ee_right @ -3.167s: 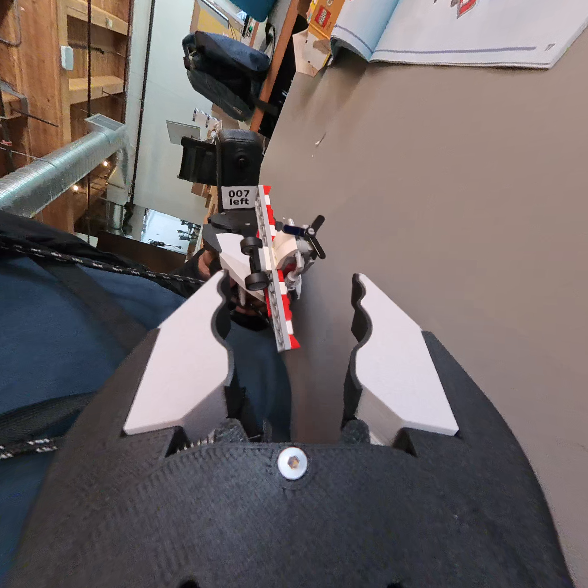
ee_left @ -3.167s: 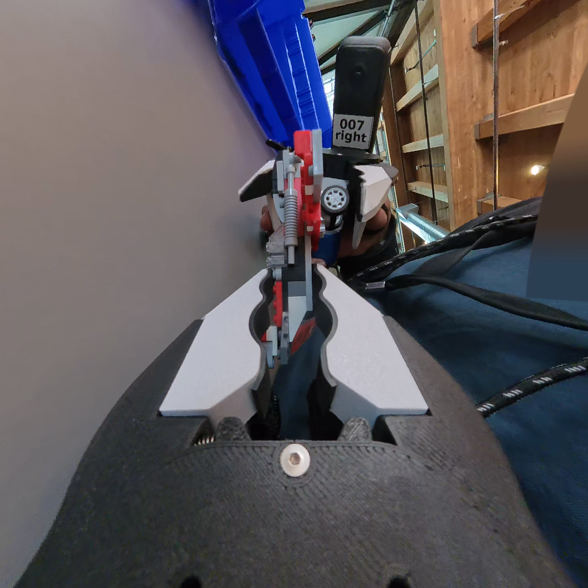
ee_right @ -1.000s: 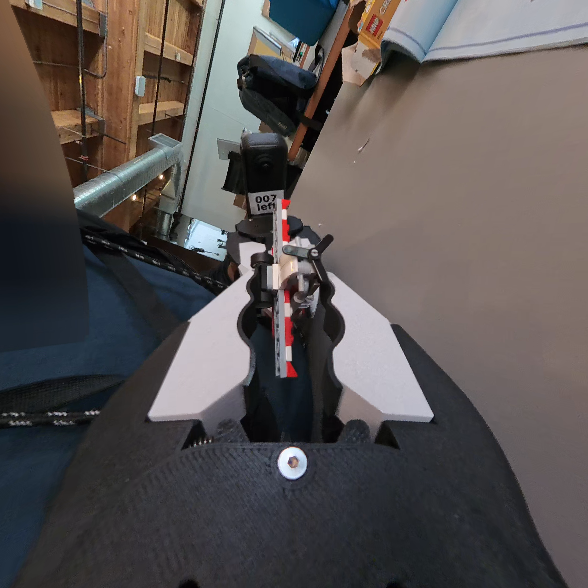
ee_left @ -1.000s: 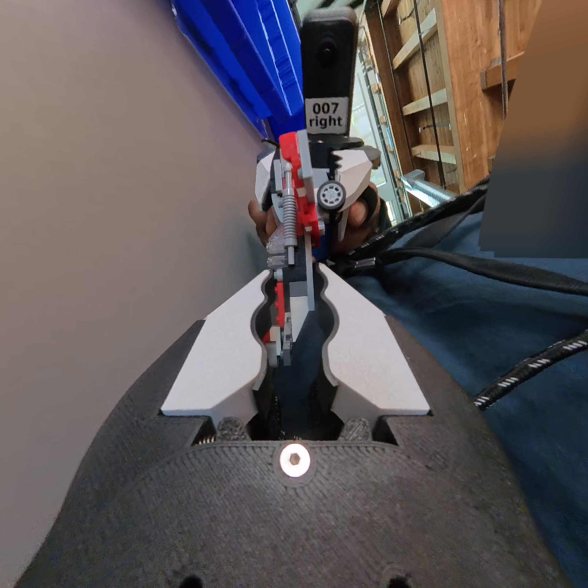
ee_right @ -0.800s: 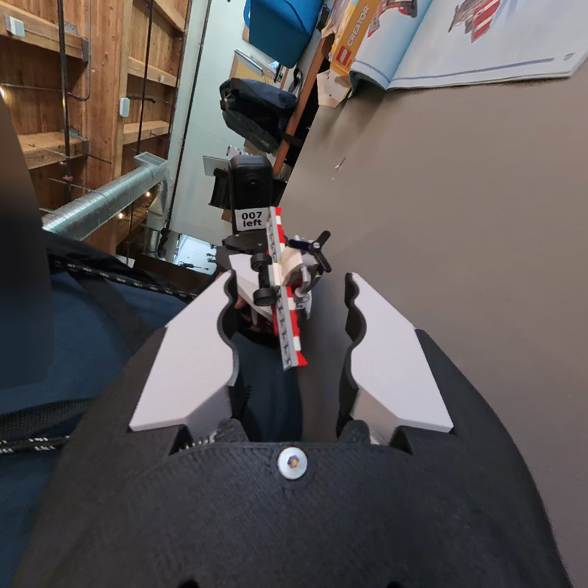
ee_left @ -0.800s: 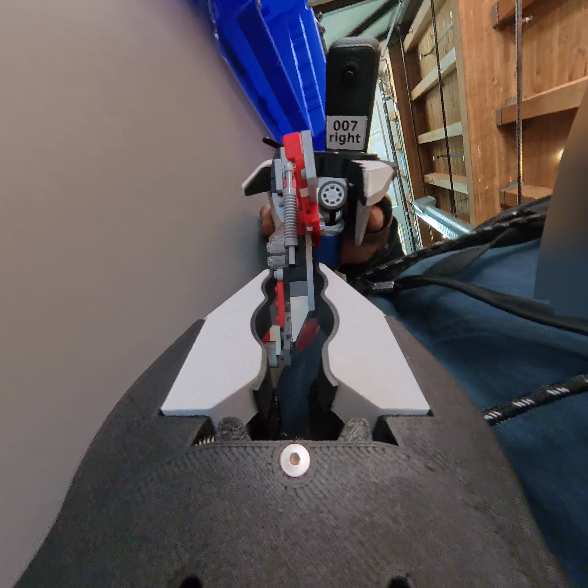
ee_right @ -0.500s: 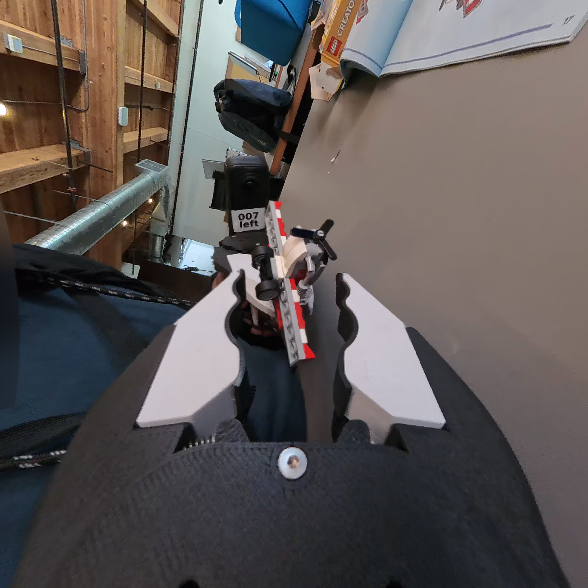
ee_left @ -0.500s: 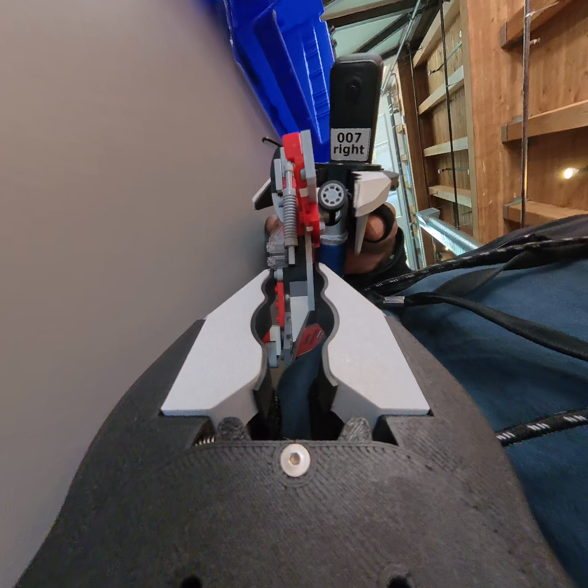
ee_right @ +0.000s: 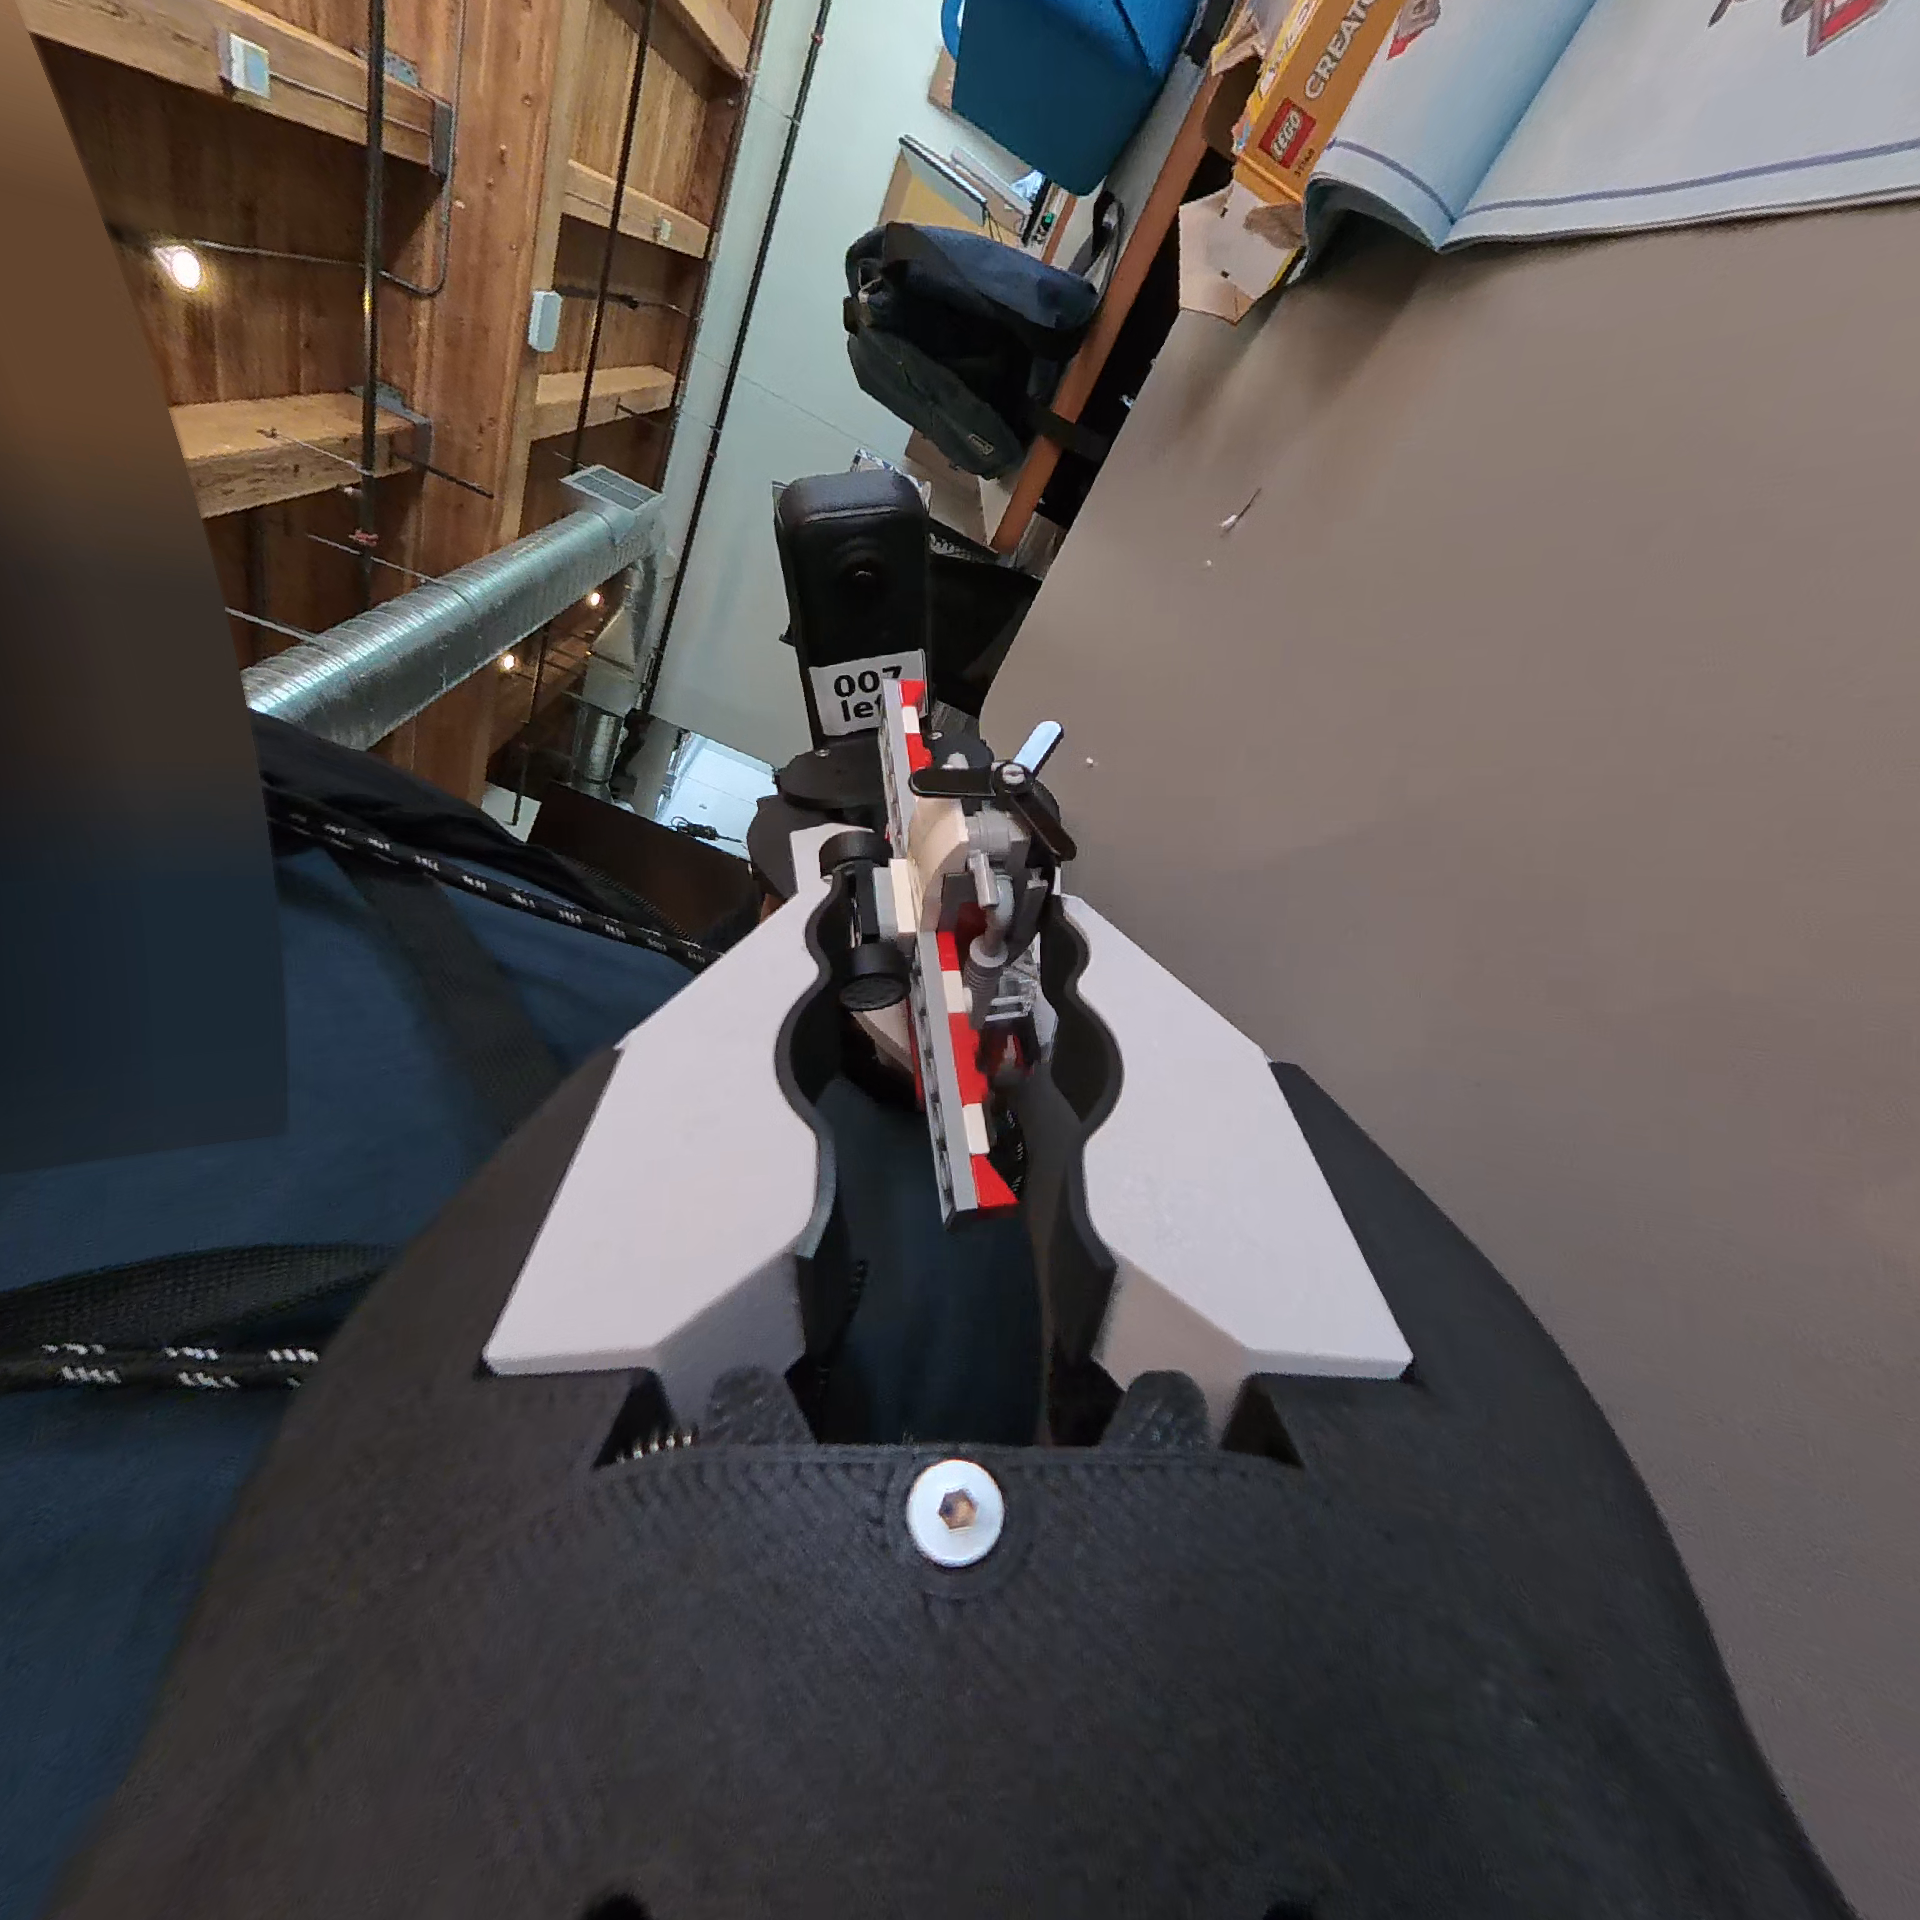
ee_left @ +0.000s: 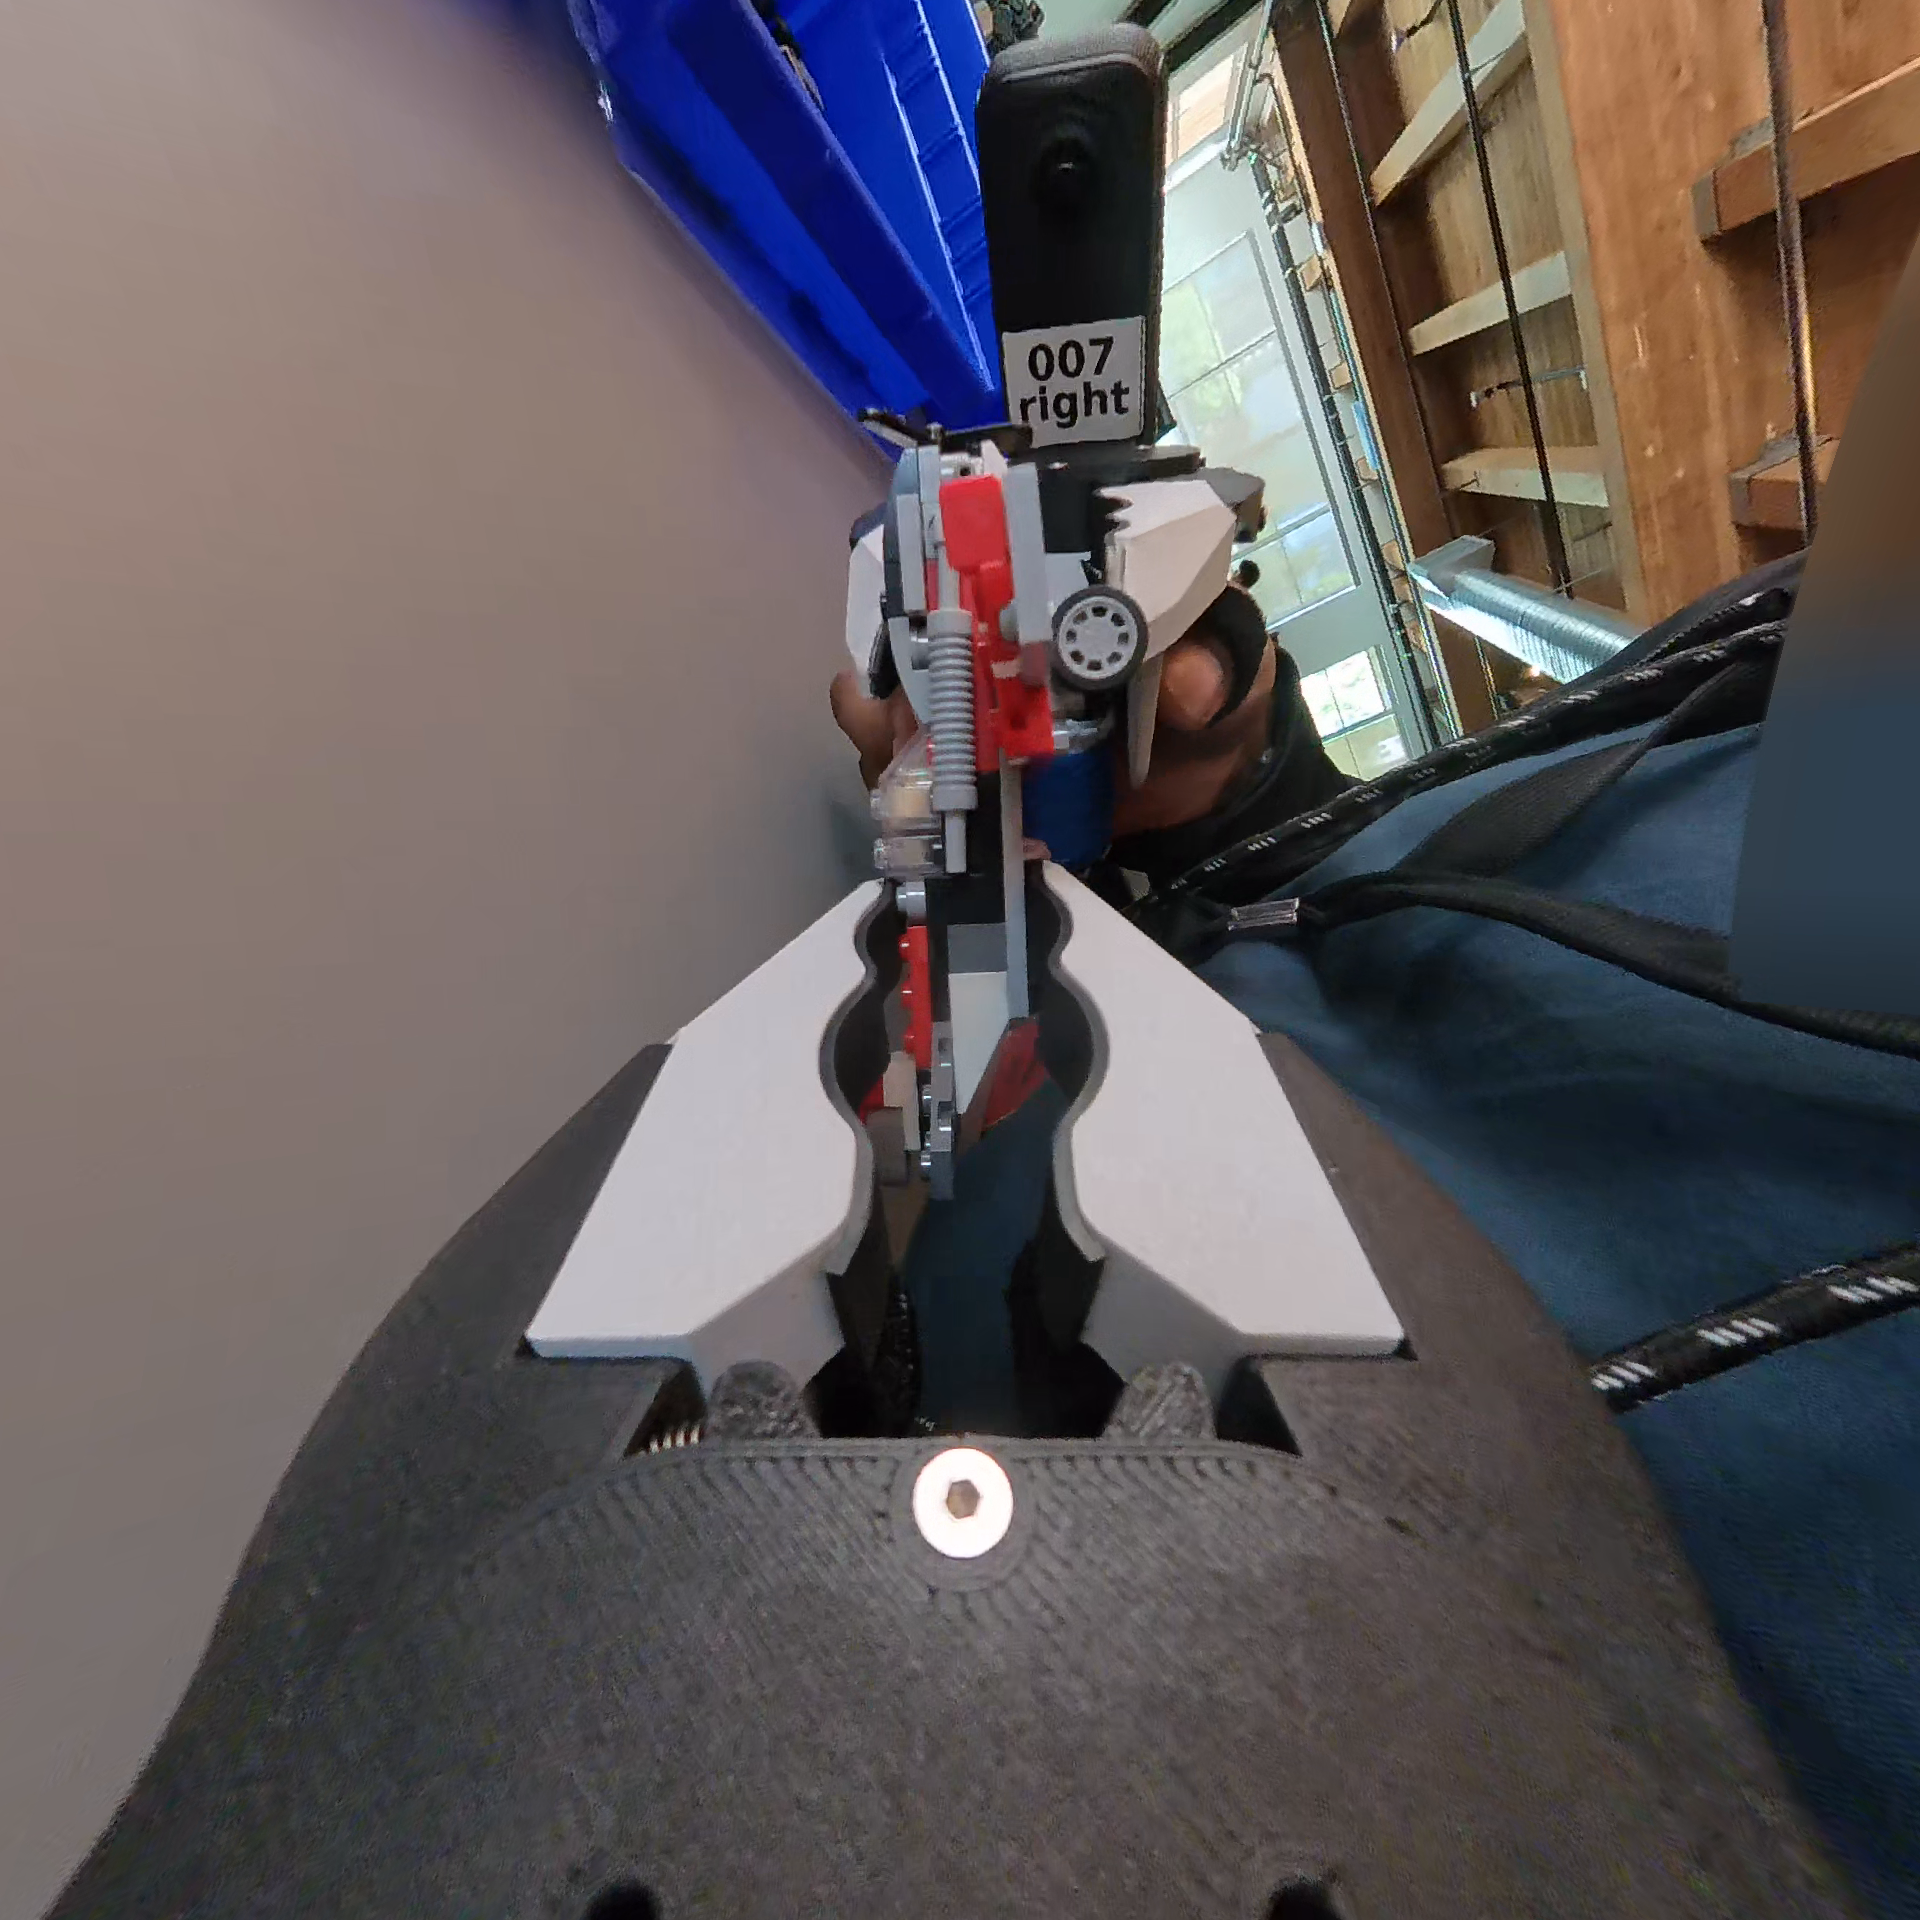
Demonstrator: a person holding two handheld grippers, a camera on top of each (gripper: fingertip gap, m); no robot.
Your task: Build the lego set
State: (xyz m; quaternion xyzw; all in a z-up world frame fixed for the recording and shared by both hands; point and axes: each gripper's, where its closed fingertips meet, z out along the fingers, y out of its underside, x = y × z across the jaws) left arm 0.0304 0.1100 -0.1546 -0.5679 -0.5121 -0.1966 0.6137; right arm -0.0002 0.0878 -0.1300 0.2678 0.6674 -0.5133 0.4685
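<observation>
Centrally in the left wrist view, the lego model (ee_left: 971,727), a red, grey and white plane with a small wheel, stands edge-on, its near end pinched between the pale jaws of the left gripper (ee_left: 971,904), which are clamped on it at their tips. Just beyond, at upper centre of the frame, the right gripper (ee_left: 1023,623) faces back with its jaws on either side of the model's far end; a hand (ee_left: 1195,717) shows behind it. In the right wrist view the model (ee_right: 956,956) lies centre frame, tilted a little, with its striped wing running down between the jaws of the right gripper (ee_right: 940,935); these stand close round the body, though whether they press on it cannot be told. The left gripper (ee_right: 821,842) is partly hidden behind the model, its black camera rising above. Both tools are rolled on their sides, so the grey desk (ee_left: 364,727) fills the left of the left wrist view like a wall and the right of the right wrist view (ee_right: 1507,831). A blue bin (ee_left: 831,187) sits at upper centre-left of the left wrist view; an open booklet (ee_right: 1662,135) and a yellow box (ee_right: 1299,104) lie at upper right of the right wrist view. Wooden shelving (ee_right: 312,312) and a silver duct (ee_right: 447,634) fill the upper left there.
</observation>
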